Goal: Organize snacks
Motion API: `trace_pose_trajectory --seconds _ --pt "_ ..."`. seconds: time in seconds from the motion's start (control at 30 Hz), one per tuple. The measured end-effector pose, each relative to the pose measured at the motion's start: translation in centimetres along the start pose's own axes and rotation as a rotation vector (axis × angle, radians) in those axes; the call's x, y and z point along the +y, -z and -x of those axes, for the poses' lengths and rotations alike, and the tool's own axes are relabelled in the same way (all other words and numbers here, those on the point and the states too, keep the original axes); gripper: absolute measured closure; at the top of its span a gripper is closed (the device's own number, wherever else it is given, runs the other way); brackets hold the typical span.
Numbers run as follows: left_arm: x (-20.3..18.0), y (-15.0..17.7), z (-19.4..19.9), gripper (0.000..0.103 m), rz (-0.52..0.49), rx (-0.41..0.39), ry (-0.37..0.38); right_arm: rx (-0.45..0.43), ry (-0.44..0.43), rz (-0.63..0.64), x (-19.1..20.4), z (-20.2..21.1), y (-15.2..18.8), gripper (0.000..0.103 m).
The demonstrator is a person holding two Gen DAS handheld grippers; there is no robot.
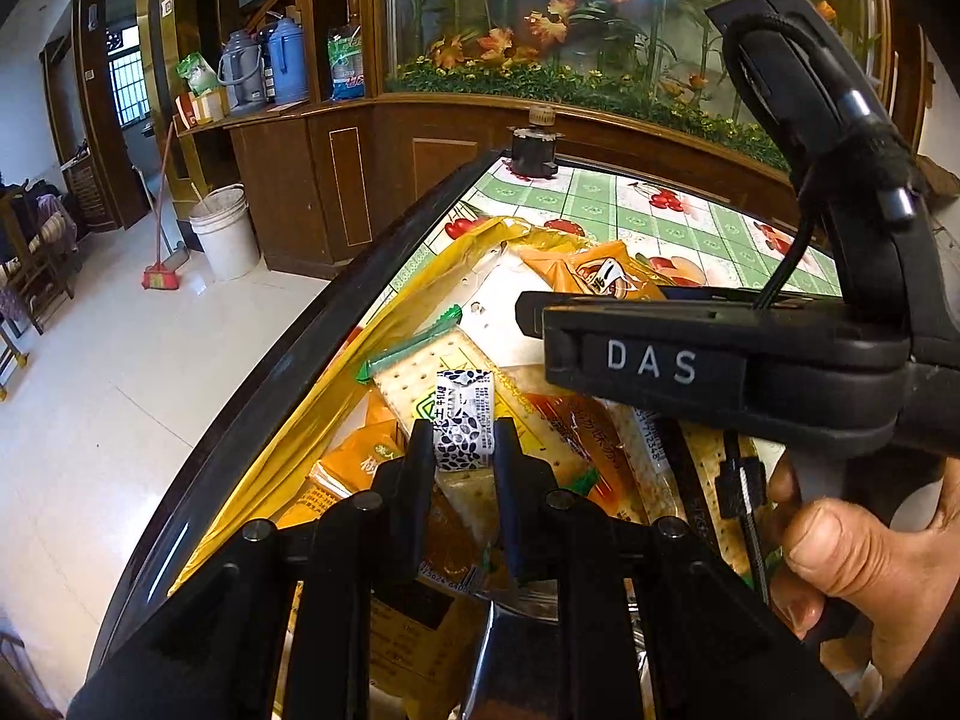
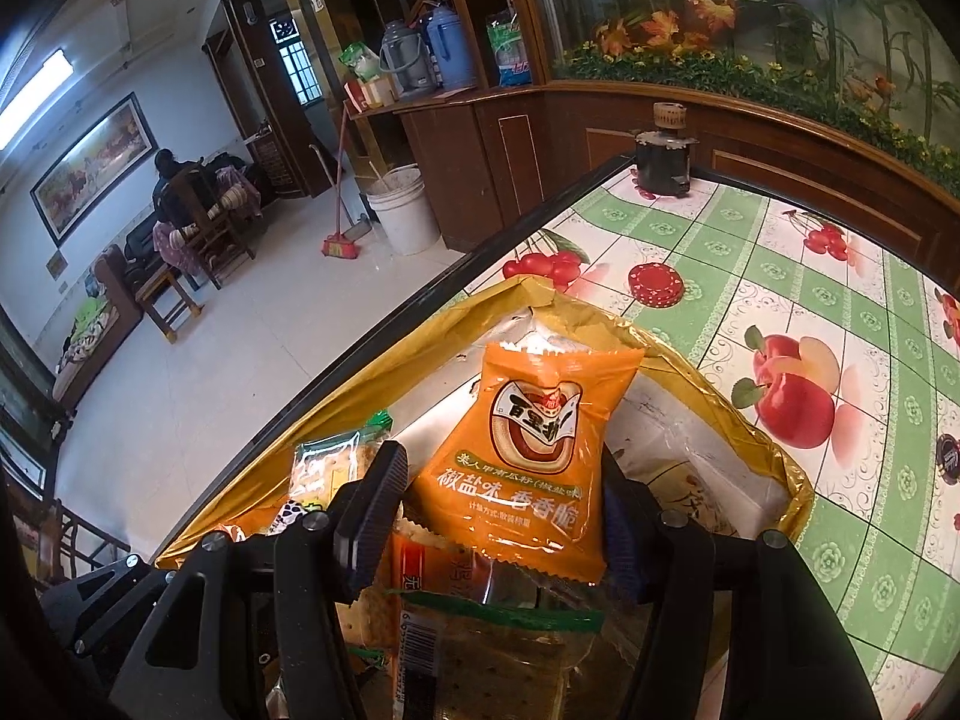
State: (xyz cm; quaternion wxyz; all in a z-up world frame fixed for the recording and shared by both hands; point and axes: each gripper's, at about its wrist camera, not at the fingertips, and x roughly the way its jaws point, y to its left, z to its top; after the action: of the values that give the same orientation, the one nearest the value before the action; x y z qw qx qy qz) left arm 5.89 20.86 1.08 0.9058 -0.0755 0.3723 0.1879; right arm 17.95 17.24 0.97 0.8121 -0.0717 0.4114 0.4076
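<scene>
My left gripper (image 1: 463,444) is shut on a small black-and-white candy (image 1: 463,420), held just above a gold box (image 1: 276,450) full of snack packets. Cracker packs (image 1: 444,372) and orange packets (image 1: 360,462) lie under it. My right gripper (image 2: 504,492) is shut on an orange snack packet (image 2: 534,450), held upright over the same gold box (image 2: 774,450). A clear cracker pack (image 2: 498,648) lies below it. The right gripper's black body (image 1: 720,372) crosses the left wrist view, with a hand (image 1: 864,558) on its handle.
The box sits at the corner of a table with a fruit-print cloth (image 2: 780,252). A red disc (image 2: 655,283) and a small dark stove (image 2: 663,159) stand on it farther back. Beyond the table edge are a white bucket (image 2: 402,210), a broom (image 2: 341,240) and a wooden cabinet (image 2: 510,138).
</scene>
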Motion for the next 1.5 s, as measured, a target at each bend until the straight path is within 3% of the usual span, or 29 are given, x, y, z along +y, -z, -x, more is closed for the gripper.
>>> trace_pose_trajectory --seconds 0.2,0.23,0.3,0.33,0.37,0.67,0.97,1.17,1.27,1.5 --pt "0.0 0.0 -0.2 0.083 0.009 -0.004 -0.010 -0.015 0.010 -0.013 0.0 0.5 0.2 0.040" --pt "0.0 0.0 -0.2 0.077 0.010 -0.006 -0.021 -0.021 0.009 -0.020 -0.1 0.8 0.2 0.037" --pt "0.1 0.0 -0.2 0.054 0.018 -0.009 -0.044 -0.041 0.009 -0.029 -0.2 1.6 0.2 0.030" --pt "0.3 0.0 -0.1 0.034 0.026 -0.005 -0.035 -0.053 0.011 -0.031 -0.2 2.1 0.2 0.030" --pt "0.5 0.0 0.0 0.027 0.037 -0.005 -0.019 -0.060 0.012 -0.034 -0.3 2.5 0.2 0.030" --pt "-0.5 1.4 2.7 0.027 0.011 -0.033 0.001 -0.152 -0.003 -0.067 -1.1 8.6 1.7 0.025" --pt "-0.8 3.9 8.6 0.027 0.028 -0.103 0.025 -0.257 -0.049 -0.027 -1.7 16.3 7.3 0.019" --pt "-0.9 5.6 12.5 0.020 -0.013 -0.164 -0.010 -0.200 -0.050 0.092 -0.7 18.1 12.0 0.019" --pt "-0.9 6.2 13.5 0.020 -0.028 -0.137 0.013 -0.194 -0.039 0.118 -0.3 18.6 14.4 0.019" --pt "-0.8 8.2 15.5 0.020 -0.036 -0.118 -0.010 -0.169 -0.087 0.099 -0.1 18.9 17.3 0.018"
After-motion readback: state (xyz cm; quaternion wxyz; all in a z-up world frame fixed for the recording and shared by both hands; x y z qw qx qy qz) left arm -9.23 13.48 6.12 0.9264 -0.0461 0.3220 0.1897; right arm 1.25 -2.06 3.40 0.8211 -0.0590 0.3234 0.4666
